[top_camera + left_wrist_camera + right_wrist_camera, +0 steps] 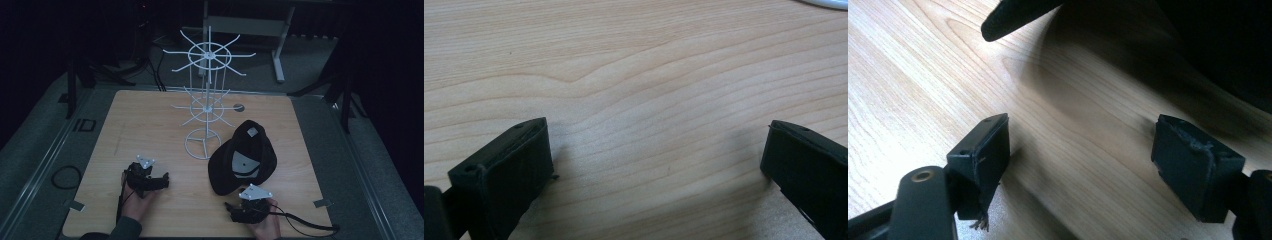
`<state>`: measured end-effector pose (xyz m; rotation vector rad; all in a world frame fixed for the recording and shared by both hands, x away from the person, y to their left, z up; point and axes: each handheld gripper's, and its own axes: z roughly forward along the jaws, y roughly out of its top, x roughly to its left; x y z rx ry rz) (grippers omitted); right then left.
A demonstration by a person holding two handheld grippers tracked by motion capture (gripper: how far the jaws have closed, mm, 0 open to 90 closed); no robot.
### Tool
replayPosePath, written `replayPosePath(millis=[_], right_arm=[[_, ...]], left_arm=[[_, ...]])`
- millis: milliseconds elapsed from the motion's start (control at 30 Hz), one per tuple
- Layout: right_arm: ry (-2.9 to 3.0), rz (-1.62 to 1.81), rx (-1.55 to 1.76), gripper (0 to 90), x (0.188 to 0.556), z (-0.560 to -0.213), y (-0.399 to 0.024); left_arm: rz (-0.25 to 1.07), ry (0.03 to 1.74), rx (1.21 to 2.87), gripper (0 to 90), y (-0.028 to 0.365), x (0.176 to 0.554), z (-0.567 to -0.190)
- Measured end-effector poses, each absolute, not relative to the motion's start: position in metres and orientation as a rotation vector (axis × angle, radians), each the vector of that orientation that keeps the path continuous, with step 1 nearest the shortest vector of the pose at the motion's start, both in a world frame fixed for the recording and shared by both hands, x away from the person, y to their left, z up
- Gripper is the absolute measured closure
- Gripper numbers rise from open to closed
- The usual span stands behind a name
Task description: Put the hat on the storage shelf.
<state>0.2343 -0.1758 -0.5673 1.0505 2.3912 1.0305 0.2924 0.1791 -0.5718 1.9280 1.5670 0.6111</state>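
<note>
On the wooden table [150, 120]: 2 grippers low, a cap waiting beside a rack.
Left gripper [656, 165] rests with jaws spread over bare wood; right gripper [1080, 160], likewise spread and holding nothing, sits just short of the black cap [243, 157], probably lined up to take its brim for the white wire rack [206, 102].

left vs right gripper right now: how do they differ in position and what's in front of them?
The left gripper sits at the near left of the light wooden table, with bare wood grain ahead of it. The right gripper sits near the front edge at right, just short of the black baseball cap, whose brim tip hangs into the right gripper view. The left gripper is farther from the cap. Both are black, two-jawed, open and holding nothing.
</note>
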Motion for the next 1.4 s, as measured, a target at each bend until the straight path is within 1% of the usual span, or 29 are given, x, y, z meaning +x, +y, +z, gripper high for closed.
replayPosePath(millis=[233,300,333,433,567,600,700,867,967,1100,1233,1400], right_arm=[[2.387,1.028,1.056,22.9,0.234,-0.567,-0.176],[2.393,1.02,1.061,17.5,0.233,-0.568,-0.173],[2.397,1.018,1.063,16.4,0.233,-0.568,-0.172],[2.401,1.009,1.066,16.8,0.233,-0.567,-0.171],[2.401,1.049,1.11,26.2,0.232,-0.564,-0.172],[2.404,1.072,1.12,27.0,0.231,-0.564,-0.171],[2.406,1.099,1.131,27.0,0.23,-0.562,-0.17],[2.35,1.134,1.102,27.0,0.225,-0.549,-0.163],[2.325,1.149,1.115,27.2,0.225,-0.549,-0.157],[2.29,1.143,1.122,27.2,0.227,-0.549,-0.146],[2.246,1.158,1.148,30.4,0.232,-0.548,-0.14],[2.153,1.181,1.261,30.7,0.241,-0.548,-0.132]], left_arm=[[0.611,1.567,1.928,0.1,0.179,0.293,-0.572],[0.611,1.566,1.929,0.1,0.179,0.293,-0.572],[0.609,1.563,1.929,0.2,0.179,0.293,-0.572],[0.61,1.562,1.93,0.1,0.178,0.293,-0.572],[0.608,1.559,1.929,0.2,0.178,0.293,-0.572],[0.608,1.558,1.929,0.1,0.178,0.293,-0.572],[0.607,1.558,1.93,0.1,0.178,0.293,-0.572],[0.606,1.555,1.931,0.1,0.177,0.293,-0.572],[0.606,1.555,1.931,0.1,0.177,0.294,-0.572],[0.605,1.552,1.932,0.1,0.177,0.294,-0.572],[0.604,1.549,1.935,0.1,0.177,0.294,-0.572],[0.604,1.547,1.936,0.2,0.177,0.294,-0.572]])
